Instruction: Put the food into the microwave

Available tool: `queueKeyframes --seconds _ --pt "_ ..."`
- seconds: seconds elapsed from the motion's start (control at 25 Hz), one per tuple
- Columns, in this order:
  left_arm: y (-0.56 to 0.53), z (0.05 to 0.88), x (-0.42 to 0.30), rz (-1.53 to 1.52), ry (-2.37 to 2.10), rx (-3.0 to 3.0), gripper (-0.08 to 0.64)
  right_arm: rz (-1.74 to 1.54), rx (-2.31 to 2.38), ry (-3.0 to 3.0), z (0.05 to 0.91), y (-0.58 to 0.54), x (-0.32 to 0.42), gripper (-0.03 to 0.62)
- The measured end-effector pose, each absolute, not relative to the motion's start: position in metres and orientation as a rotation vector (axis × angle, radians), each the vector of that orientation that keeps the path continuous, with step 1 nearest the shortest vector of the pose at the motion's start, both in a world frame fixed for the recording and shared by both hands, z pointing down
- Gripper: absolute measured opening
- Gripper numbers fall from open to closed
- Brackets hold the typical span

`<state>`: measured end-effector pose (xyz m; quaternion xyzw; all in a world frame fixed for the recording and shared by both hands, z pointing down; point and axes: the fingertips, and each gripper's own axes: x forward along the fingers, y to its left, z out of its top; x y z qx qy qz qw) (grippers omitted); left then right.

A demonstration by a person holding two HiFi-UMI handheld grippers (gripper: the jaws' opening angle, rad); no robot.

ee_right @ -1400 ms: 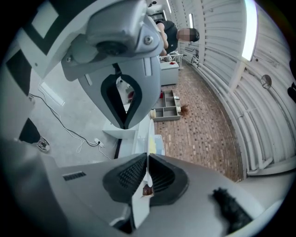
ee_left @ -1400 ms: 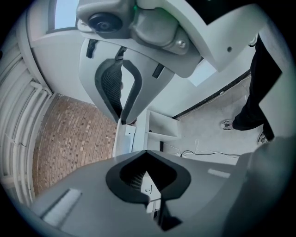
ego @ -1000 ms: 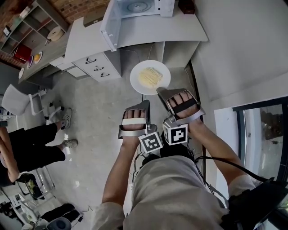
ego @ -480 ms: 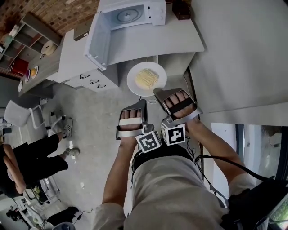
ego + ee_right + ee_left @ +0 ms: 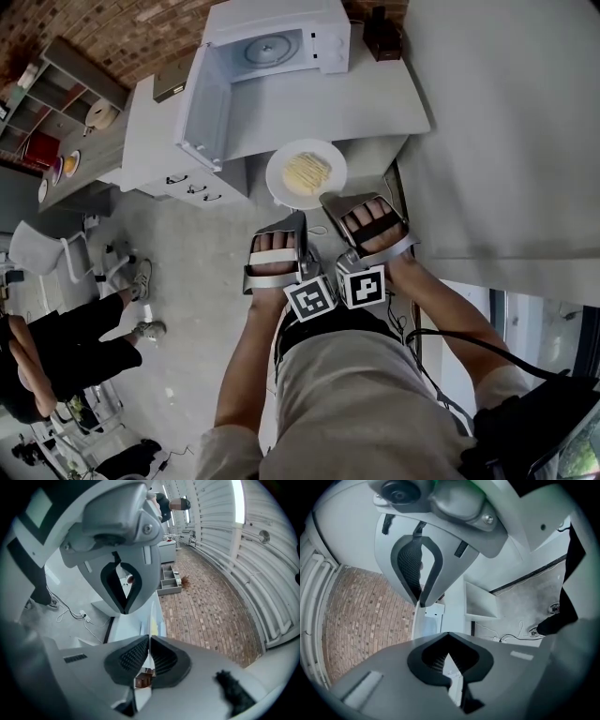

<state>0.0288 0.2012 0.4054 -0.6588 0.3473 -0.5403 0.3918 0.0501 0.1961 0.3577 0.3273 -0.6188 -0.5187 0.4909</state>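
Observation:
A white microwave (image 5: pixel 281 42) stands on a white counter (image 5: pixel 319 98) with its door (image 5: pixel 202 103) swung open to the left and the round turntable showing inside. In the head view a white plate (image 5: pixel 279 180) with pale yellow food (image 5: pixel 307 172) hangs level at the counter's front edge. My right gripper (image 5: pixel 328 199) is shut on the plate's near rim. In the right gripper view the plate (image 5: pixel 151 618) shows edge-on between the pads. My left gripper (image 5: pixel 298 220) sits just left of the right one, shut and with nothing in it.
White drawers (image 5: pixel 187 178) stand under the counter's left part. A dark box (image 5: pixel 382 33) sits to the right of the microwave. A seated person (image 5: pixel 66 337) and a chair (image 5: pixel 42 253) are far left, with shelves (image 5: pixel 66 84) behind. A white wall (image 5: pixel 506 131) runs along the right.
Both grippers and the plate have come closer to the counter. The open microwave now shows fully, and the plate has reached the counter's front edge.

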Motion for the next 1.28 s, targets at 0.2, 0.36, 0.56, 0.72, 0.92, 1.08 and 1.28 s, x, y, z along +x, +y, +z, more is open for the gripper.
queueKeyframes --seconds 0.2,0.36,0.56,0.72,0.92,1.08,1.28 --pt "0.167 0.409 0.026 -1.369 0.897 -1.694 0.006 -1.261 0.782 -1.499 0.361 0.162 0.048 0.018" --pt "0.129 0.412 0.021 -1.357 0.906 -1.706 0.006 -1.259 0.782 -1.490 0.363 0.126 0.045 0.018" --pt "0.068 0.415 0.021 -1.352 0.884 -1.725 0.006 -1.245 0.778 -1.487 0.366 0.069 0.043 0.018" --pt "0.033 0.417 0.025 -1.341 0.852 -1.740 0.006 -1.234 0.776 -1.483 0.368 0.034 0.040 0.018" --pt "-0.005 0.419 0.020 -1.346 0.827 -1.751 0.006 -1.216 0.780 -1.480 0.371 -0.007 0.036 0.018" --pt "-0.038 0.424 0.008 -1.351 0.823 -1.734 0.006 -1.202 0.784 -1.480 0.373 -0.040 0.028 0.018" --pt "-0.076 0.429 -0.001 -1.354 0.817 -1.759 0.006 -1.186 0.788 -1.462 0.378 -0.078 0.022 0.018"
